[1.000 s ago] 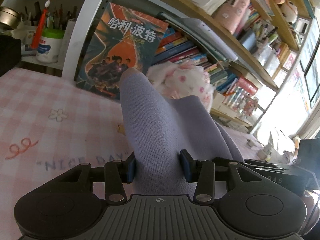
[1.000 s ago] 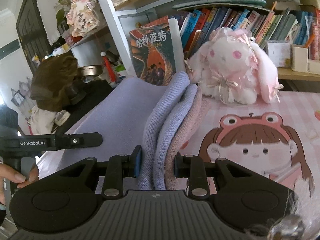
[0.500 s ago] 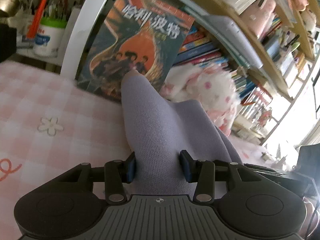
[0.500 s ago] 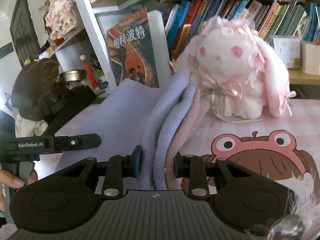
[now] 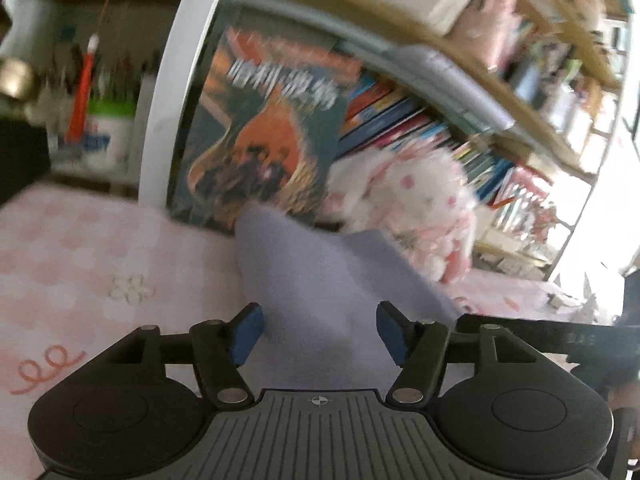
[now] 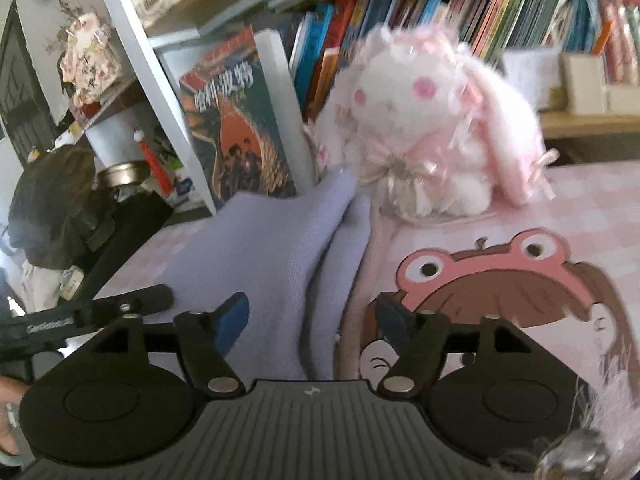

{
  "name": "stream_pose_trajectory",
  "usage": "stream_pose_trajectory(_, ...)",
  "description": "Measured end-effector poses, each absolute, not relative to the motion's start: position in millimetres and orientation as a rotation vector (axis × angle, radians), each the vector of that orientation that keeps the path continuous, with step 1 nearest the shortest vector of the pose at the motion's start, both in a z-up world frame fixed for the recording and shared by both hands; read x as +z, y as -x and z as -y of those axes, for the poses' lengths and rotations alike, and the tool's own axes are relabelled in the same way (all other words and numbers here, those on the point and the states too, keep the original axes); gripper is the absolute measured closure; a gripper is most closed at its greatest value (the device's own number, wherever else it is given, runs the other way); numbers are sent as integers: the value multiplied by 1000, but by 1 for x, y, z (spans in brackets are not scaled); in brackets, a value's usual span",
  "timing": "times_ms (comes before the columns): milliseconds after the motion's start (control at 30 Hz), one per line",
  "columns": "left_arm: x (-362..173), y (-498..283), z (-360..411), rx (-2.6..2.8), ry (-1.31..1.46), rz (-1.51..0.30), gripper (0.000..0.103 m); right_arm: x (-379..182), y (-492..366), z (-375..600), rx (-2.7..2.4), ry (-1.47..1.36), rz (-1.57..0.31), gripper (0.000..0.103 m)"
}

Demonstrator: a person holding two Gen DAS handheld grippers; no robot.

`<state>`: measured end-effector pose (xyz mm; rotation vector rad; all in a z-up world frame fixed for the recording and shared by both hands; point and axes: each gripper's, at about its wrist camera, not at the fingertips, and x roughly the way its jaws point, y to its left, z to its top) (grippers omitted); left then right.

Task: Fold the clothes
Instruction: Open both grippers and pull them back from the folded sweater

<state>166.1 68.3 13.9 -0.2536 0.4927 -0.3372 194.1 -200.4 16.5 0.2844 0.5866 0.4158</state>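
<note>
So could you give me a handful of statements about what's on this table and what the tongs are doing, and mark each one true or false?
1. Both tongs stand open, with the cloth between them but not pinched. True: the left tongs and right tongs have just been opening off the lilac knit garment.
2. The garment is bright red. False: it is pale lilac.
3. A white and pink plush rabbit sits behind the garment, before the bookshelf. True.
4. The table cover is plain black. False: it is pink and white checked, with a cartoon frog-hat girl printed on it.
5. A large book stands cover-out beside the rabbit. True.
</note>
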Motion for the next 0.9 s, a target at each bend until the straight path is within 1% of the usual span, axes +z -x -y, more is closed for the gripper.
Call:
stream_pose_trajectory(67, 20, -152, -64, -341, 237, -459, 34, 19, -183, 202, 398, -265, -570, 33)
stream_pose_trajectory(133, 23, -138, -57, -318, 199, -439, 33, 21, -170, 201, 372, -234, -546, 32)
stream_pose_trajectory(233, 25, -118, -45, -270, 127, -434, 32, 24, -147, 200, 318, -197, -507, 25)
stream_pose_trajectory(267, 25, -111, -41, -253, 103, -436, 30, 25, -139, 199, 300, -186, -495, 24)
stream_pose_trajectory(300, 25, -105, -37, -236, 79, -437, 26, 26, -130, 199, 277, -175, -484, 23)
stream_pose_trajectory(367, 22, -95, -32, -204, 47, -449, 23, 28, -112, 197, 235, -150, -461, 16)
stream_pose_trajectory(467, 18, -81, -26, -164, -4, -466, 19, 27, -92, 191, 194, -90, -444, 11)
stream_pose_trajectory(567, 14, -66, -24, -142, -45, -465, 16, 22, -76, 184, 171, -25, -443, 8)
stream_pose_trajectory(667, 11, -55, -24, -140, -57, -474, 15, 17, -60, 181, 168, 2, -434, 6)
stream_pose_trajectory(733, 10, -48, -24, -137, -48, -477, 15, 14, -51, 180, 162, 6, -429, 6)
stream_pose_trajectory(900, 7, -40, -23, -125, -39, -485, 11, 8, -38, 178, 146, 10, -434, 4)
